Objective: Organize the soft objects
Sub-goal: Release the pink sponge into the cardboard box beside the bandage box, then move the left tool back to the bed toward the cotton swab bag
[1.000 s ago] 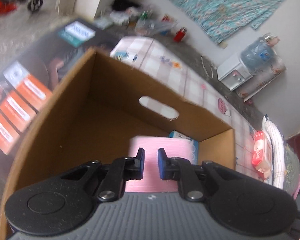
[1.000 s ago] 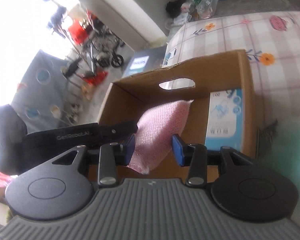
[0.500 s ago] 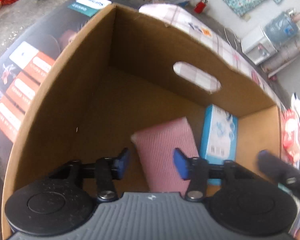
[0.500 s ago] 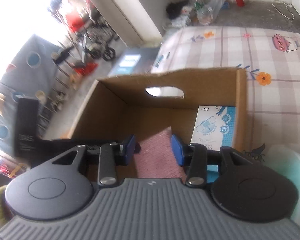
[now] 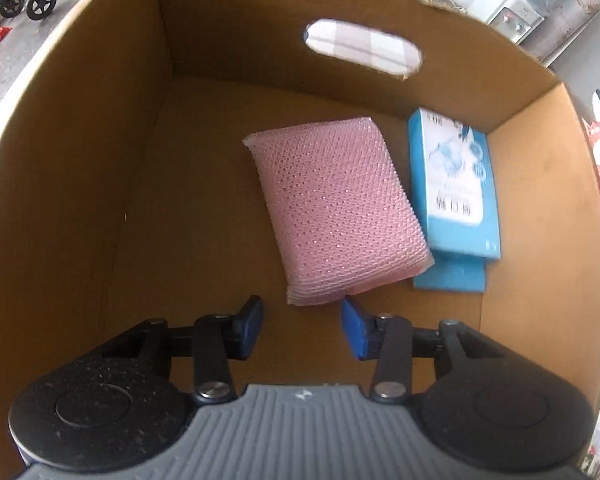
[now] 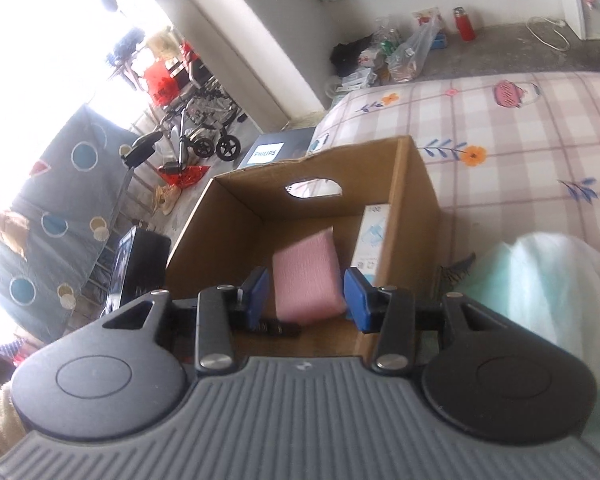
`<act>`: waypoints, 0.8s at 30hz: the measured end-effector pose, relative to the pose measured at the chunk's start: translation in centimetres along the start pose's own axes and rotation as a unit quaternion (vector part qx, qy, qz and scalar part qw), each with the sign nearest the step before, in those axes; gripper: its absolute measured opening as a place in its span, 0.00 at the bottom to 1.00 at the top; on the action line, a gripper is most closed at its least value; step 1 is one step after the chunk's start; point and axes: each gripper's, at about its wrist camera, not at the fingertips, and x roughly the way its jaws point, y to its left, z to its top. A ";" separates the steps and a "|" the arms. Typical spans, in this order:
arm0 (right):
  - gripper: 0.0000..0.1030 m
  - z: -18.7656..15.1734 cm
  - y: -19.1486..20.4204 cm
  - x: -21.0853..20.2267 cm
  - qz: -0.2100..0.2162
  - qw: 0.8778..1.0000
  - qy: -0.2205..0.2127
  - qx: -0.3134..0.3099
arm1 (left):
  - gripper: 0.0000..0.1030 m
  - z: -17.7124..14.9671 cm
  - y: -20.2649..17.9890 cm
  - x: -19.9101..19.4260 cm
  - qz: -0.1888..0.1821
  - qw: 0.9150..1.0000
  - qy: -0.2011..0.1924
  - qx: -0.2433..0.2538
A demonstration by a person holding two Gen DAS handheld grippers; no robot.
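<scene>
Pink mesh-covered sponge pad [image 5: 332, 212] lies flat on the floor of the open cardboard box [image 5: 80, 184], roughly at the middle of it and turned a little askew to the walls. Just beside the pad, toward the box's right-hand wall, sits a blue-and-white carton [image 5: 454, 184] with printed drawings; its long edge runs along the pad's edge, and whether the two touch is hard to tell. An oval handle hole [image 5: 362, 46] is cut in the box's far wall. Above the box's near edge the left gripper [image 5: 302, 326] points steeply down into it, its blue-tipped fingers [image 5: 354, 332] standing partly apart after having just been closing, with nothing between them; the pad's near corner lies just beyond the tips and is not gripped. Seen from the right wrist, the right gripper [image 6: 304, 296] hangs outside the box on its near side, its fingers likewise partly apart and empty, the pad showing beyond the gap between them. The box stands on a bed with a pink checked cover [image 6: 520, 132] printed with flowers. Right of the box on that cover lies a pale green, soft-looking bundle [image 6: 540, 280], blurred at the frame's edge. Left of the box, a dark printed carton [image 6: 276, 148] stands beyond the bed's edge, and a wheelchair [image 6: 204, 120] stands farther off by the bright doorway.
</scene>
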 end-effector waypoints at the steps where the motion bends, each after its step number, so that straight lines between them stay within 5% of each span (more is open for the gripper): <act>1: 0.41 -0.3 -0.3 -0.2 -0.001 1.000 -0.002 0.002 | 0.40 0.2 0.0 0.0 0.003 1.000 -0.001 0.004; 11: 0.41 -1.4 -1.1 -1.9 -0.009 1.000 -0.014 0.007 | 0.48 0.3 -1.6 -0.9 0.051 0.996 -0.032 0.061; 13: 0.41 -1.4 -1.2 -2.2 -0.010 1.000 -0.014 0.007 | 0.61 0.2 -1.7 -1.8 0.041 0.997 -0.032 0.052; 16: 0.42 -1.4 -1.3 -2.3 -0.013 1.000 -0.018 0.005 | 0.66 0.2 -1.2 -3.9 0.022 0.997 -0.062 0.032; 24: 0.42 -1.9 -1.6 -1.8 -0.003 1.000 -0.013 0.018 | 0.66 4.2 0.1 -2.8 0.035 0.994 -0.089 -0.053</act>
